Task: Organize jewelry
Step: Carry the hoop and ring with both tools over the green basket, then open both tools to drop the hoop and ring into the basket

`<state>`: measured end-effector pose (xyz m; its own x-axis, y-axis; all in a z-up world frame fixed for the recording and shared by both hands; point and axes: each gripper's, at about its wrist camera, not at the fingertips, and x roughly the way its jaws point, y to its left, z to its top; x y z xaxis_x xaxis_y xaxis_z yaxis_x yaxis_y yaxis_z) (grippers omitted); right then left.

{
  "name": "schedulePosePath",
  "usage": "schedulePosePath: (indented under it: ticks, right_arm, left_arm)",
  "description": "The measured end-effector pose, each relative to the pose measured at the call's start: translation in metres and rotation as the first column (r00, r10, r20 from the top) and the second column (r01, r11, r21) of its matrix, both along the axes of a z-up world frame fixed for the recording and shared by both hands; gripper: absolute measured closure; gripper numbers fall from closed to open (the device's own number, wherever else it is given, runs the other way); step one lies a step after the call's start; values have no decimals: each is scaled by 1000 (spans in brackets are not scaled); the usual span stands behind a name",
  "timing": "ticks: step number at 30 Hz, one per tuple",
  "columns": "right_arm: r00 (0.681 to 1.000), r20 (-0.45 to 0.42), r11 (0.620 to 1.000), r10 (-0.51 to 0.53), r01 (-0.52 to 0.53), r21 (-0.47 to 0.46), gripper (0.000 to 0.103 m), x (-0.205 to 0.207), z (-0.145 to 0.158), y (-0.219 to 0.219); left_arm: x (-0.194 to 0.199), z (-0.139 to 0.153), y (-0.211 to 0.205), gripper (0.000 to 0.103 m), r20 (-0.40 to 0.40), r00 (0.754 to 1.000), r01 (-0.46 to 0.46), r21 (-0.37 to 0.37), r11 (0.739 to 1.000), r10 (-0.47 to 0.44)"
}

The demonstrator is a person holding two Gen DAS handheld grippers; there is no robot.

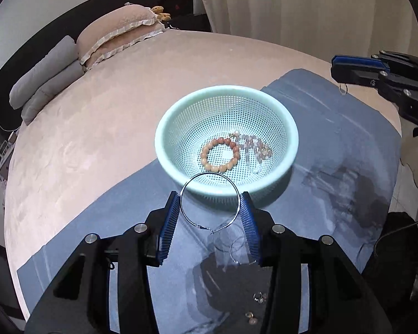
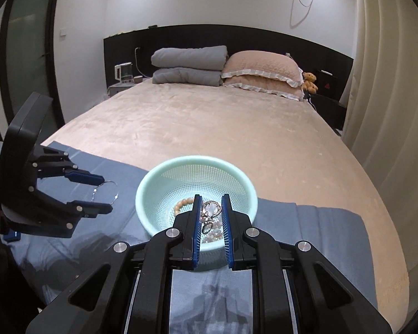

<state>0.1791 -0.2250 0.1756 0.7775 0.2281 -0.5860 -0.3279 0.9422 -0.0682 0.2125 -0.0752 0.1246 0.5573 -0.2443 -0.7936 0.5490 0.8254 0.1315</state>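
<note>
A mint green mesh basket (image 1: 225,97) stands on a blue cloth (image 1: 334,128) on the bed. It holds an orange bead bracelet (image 1: 220,154) and a pale bead bracelet (image 1: 255,144). My left gripper (image 1: 210,196) is shut on a large silver hoop earring (image 1: 209,178), held just short of the basket's near rim; it also shows in the right wrist view (image 2: 104,190). My right gripper (image 2: 211,199) hovers above the basket (image 2: 153,181), shut on a small silver ring charm (image 2: 209,217) that dangles between the pads; in the left wrist view (image 1: 344,89) the charm hangs below the fingers.
Another hoop earring (image 1: 238,250) and small earrings (image 1: 259,297) lie on the cloth under the left gripper. Folded grey blankets (image 2: 189,65), pink pillows (image 2: 262,69) and a teddy bear (image 2: 309,81) sit at the bed's head. Curtains (image 2: 390,97) hang on the right.
</note>
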Motion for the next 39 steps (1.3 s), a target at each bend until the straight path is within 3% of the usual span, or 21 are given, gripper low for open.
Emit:
schedulePosePath:
  ticks: [18, 23, 26, 27, 28, 29, 30, 31, 33, 39]
  right_arm:
    - [984, -179, 998, 8, 2, 57, 90, 83, -99, 1]
    - [983, -181, 999, 12, -5, 41, 90, 84, -104, 1]
    - [991, -131, 999, -10, 16, 44, 89, 80, -98, -2]
    - [994, -105, 999, -14, 19, 42, 87, 77, -95, -3]
    - [996, -83, 999, -21, 25, 42, 72, 75, -91, -4]
    - [998, -60, 998, -35, 38, 46, 58, 73, -86, -5]
    - [998, -30, 997, -61, 62, 52, 24, 69, -82, -7]
    - [996, 7, 994, -86, 86, 61, 12, 66, -77, -9]
    - [993, 34, 990, -109, 106, 89, 12, 61, -69, -13]
    - [989, 11, 980, -147, 144, 139, 12, 54, -57, -22]
  left_arm:
    - [69, -62, -37, 58, -119, 992, 49, 26, 998, -46]
    - [81, -67, -38, 58, -125, 991, 48, 12, 999, -47]
    - [81, -66, -38, 57, -120, 992, 44, 7, 999, -43]
    - [81, -65, -37, 57, -109, 993, 37, 14, 999, -35]
    - [79, -63, -35, 53, -94, 995, 30, 20, 999, -28]
    - [78, -59, -33, 35, -80, 997, 22, 18, 1000, -21]
    - [75, -54, -30, 26, -62, 998, 22, 2, 1000, -22]
    - [70, -48, -27, 9, -39, 999, 26, -8, 1000, -26]
    - [61, -36, -23, 6, 29, 1000, 7, 17, 1000, -8]
    - [44, -15, -9, 6, 59, 998, -9, 36, 999, 7]
